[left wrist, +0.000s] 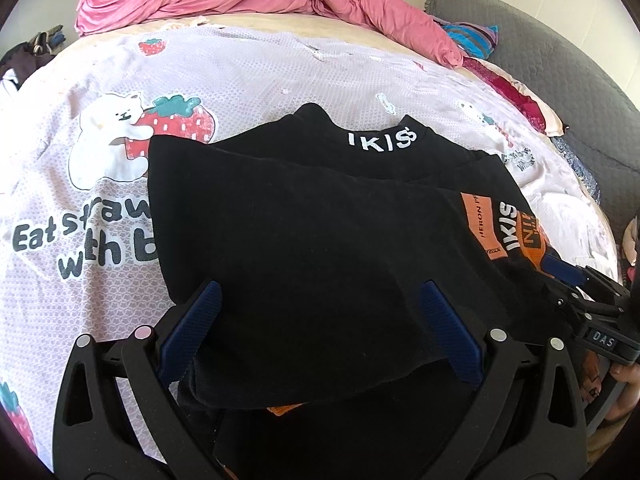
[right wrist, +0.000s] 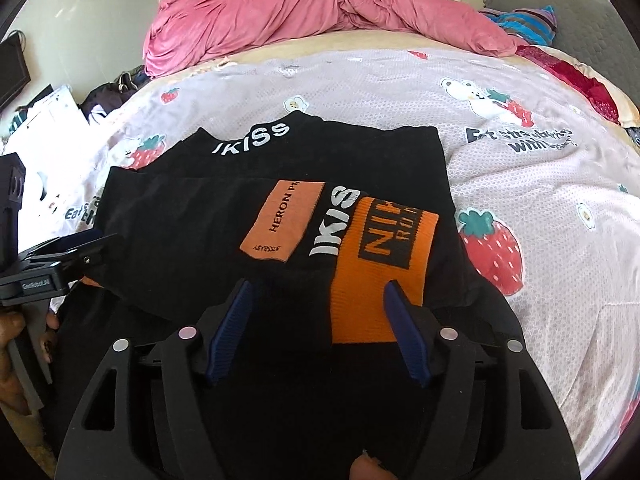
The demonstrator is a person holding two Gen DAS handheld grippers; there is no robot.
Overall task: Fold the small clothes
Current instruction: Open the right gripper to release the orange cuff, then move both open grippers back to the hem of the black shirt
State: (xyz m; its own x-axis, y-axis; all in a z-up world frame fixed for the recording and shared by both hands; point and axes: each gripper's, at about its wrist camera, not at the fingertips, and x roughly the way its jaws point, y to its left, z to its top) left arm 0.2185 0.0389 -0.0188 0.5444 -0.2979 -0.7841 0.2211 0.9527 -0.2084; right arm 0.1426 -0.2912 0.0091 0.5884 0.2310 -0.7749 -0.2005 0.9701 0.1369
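Black shirt (left wrist: 320, 216) lies folded on the bed (left wrist: 248, 72); left hand-held gripper (left wrist: 320, 336) and right hand-held gripper (right wrist: 316, 332) both spread apart over its near edge.

The black garment (right wrist: 192, 224) looks like soft matt cotton knit, slightly fuzzy, with flat white printed lettering at the collar. On it there's an orange ribbed cuff (right wrist: 380, 264), clearly a coarser knit, and just beside that a smooth orange printed patch (right wrist: 282, 220). Under the garment the bedsheet (left wrist: 248, 76) is thin matt cloth with a fine honeycomb print and cartoon strawberries. Behind it, the pink duvet (right wrist: 320, 8) is smooth, faintly sheeny, heavily crumpled fabric. Both the left tool (left wrist: 320, 328) and right tool (right wrist: 320, 328) are matt black plastic with ridged blue rubbery pads (right wrist: 230, 336) and dull silvery metal pins.
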